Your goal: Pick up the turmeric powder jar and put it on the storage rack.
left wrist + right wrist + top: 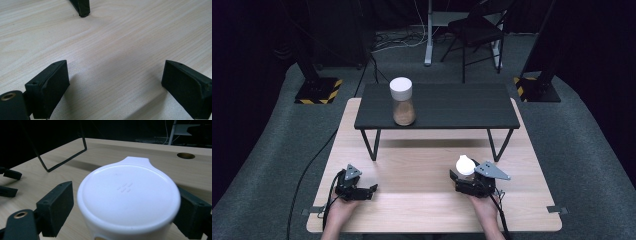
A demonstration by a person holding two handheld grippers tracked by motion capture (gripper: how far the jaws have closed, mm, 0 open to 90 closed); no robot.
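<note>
A white container with a tabbed lid stands on the wooden table between the jaws of my right gripper. The jaws stand wide on either side, with a gap showing at the left jaw, so this gripper is open. From above, the container sits at the tips of the right gripper. My left gripper rests open on the table at the front left, with bare wood between its jaws. A clear jar with a white lid and brown contents stands on a low black shelf.
The black shelf stands on thin legs across the far half of the table. Beyond the table are a folding chair, two black stands with striped bases and cables on the carpet. A round hole marks the tabletop.
</note>
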